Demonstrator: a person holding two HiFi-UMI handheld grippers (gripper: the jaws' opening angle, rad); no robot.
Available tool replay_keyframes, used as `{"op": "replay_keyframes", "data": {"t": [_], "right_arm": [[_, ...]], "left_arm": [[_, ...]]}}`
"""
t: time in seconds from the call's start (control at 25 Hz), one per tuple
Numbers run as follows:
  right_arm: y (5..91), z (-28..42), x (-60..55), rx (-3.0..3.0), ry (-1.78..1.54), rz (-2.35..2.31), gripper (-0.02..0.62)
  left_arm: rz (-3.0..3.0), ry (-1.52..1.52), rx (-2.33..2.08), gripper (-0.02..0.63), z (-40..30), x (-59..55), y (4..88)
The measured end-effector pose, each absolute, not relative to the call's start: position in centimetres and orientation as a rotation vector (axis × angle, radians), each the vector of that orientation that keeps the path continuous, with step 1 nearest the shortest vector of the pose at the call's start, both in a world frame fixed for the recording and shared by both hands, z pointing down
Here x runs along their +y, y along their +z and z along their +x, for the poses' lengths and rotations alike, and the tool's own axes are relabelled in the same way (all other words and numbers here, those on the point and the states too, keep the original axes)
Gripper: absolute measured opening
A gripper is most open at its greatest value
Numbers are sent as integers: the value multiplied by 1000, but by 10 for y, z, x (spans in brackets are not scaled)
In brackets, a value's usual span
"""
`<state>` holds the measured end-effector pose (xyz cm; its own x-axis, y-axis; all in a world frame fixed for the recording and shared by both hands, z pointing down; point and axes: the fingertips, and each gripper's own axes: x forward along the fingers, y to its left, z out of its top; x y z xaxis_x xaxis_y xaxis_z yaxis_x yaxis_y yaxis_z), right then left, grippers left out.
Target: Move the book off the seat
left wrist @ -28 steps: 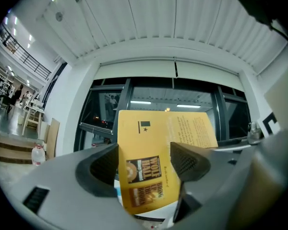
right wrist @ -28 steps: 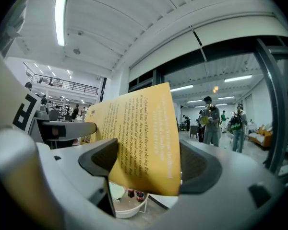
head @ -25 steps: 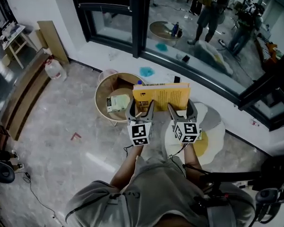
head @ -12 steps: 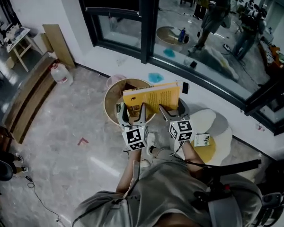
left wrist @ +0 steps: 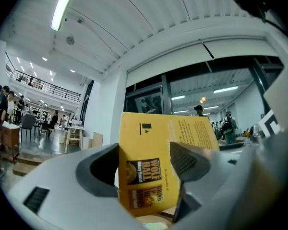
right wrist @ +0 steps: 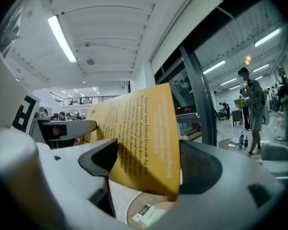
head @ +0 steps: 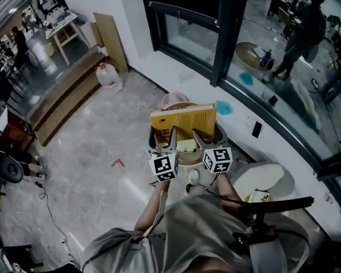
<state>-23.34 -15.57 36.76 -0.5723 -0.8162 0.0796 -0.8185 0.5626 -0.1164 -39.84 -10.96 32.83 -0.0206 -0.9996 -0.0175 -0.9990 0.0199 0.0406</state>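
Observation:
A yellow paperback book stands upright in the air, its lower edge gripped from both sides. My left gripper is shut on its left part and my right gripper on its right part. In the left gripper view the book's cover fills the gap between the jaws of the left gripper. The right gripper view shows the right gripper clamping the text-covered back. Below the book is a round wooden tub-like stand with a small pale booklet in it. A white round cushion seat lies on the floor to the right.
A pink bin stands behind the wooden stand by the dark window frame. A water jug, a leaning board and wooden steps are at the left. A phone lies on the sill.
The book, still held by both grippers, has travelled left, away from the white round cushion, and now hangs over the wooden stand. The whole view has swung left.

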Motion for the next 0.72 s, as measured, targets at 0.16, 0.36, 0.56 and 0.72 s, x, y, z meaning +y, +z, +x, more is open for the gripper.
{"op": "replay_keyframes", "data": {"t": [0.16,0.36,0.56,0.72], "right_arm": [[367,-246,-228,-2822,237,1429,388],[376,-259,-298,-2853,330,1381,388],[380,-257,-349,-2849,358,1378,388],[365,-261,-376,-2830,331,1433,388]], "left_arm": [[2191,-1,-2269,342,-408,-177,322],[2154,120,-2302,342,-417,-245,322],[2142,139,-2316,342,-414,-296,325],[2181,114,-2282,342,-420,-327,314]]}}
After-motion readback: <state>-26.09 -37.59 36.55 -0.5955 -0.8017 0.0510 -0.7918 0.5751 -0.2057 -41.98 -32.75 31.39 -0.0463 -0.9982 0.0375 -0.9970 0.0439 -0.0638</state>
